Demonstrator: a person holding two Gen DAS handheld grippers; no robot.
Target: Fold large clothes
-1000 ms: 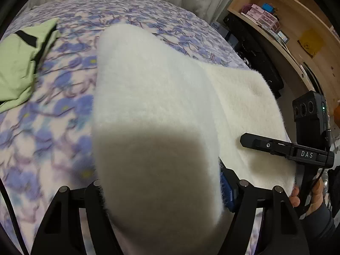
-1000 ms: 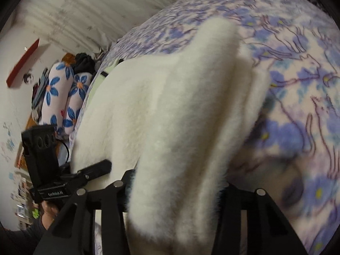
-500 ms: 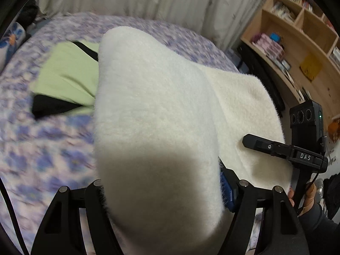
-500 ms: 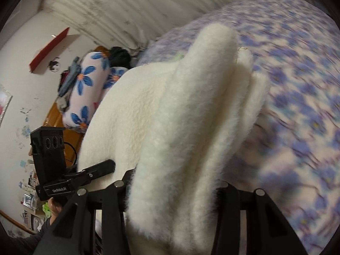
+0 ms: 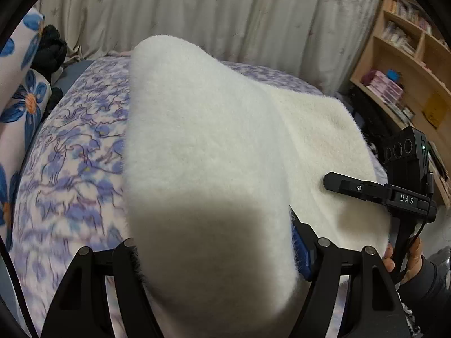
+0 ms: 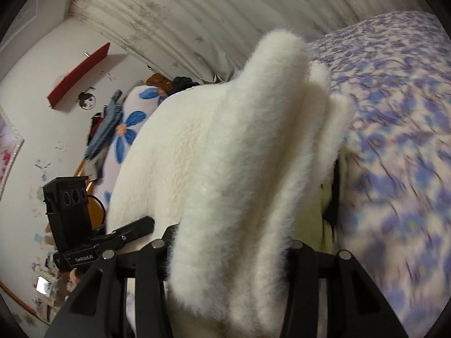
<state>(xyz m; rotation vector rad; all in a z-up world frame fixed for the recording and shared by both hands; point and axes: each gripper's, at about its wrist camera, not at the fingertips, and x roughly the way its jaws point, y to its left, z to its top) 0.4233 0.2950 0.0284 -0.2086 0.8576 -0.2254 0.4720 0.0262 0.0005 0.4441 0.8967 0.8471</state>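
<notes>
A thick white fleece garment (image 5: 203, 152) hangs folded between my two grippers, lifted above the bed. My left gripper (image 5: 217, 256) is shut on one end of it; the fleece fills the space between the fingers and hides the tips. My right gripper (image 6: 228, 248) is shut on the other end (image 6: 242, 152), where several layers bunch together. Each gripper shows in the other's view: the right one (image 5: 394, 194) at the right of the left wrist view, the left one (image 6: 93, 242) at the left of the right wrist view.
The bed with a purple flowered cover (image 5: 70, 163) lies below. A green and black garment (image 6: 324, 205) lies under the fleece. Blue-flowered pillows (image 5: 19, 107) lie at the head. A wooden bookshelf (image 5: 408, 64) stands at the right. A curtain (image 5: 197, 11) hangs behind.
Both grippers have risen and tilted up with the fleece; the views now take in the curtain and walls. The green garment has left the left wrist view and now shows under the fleece.
</notes>
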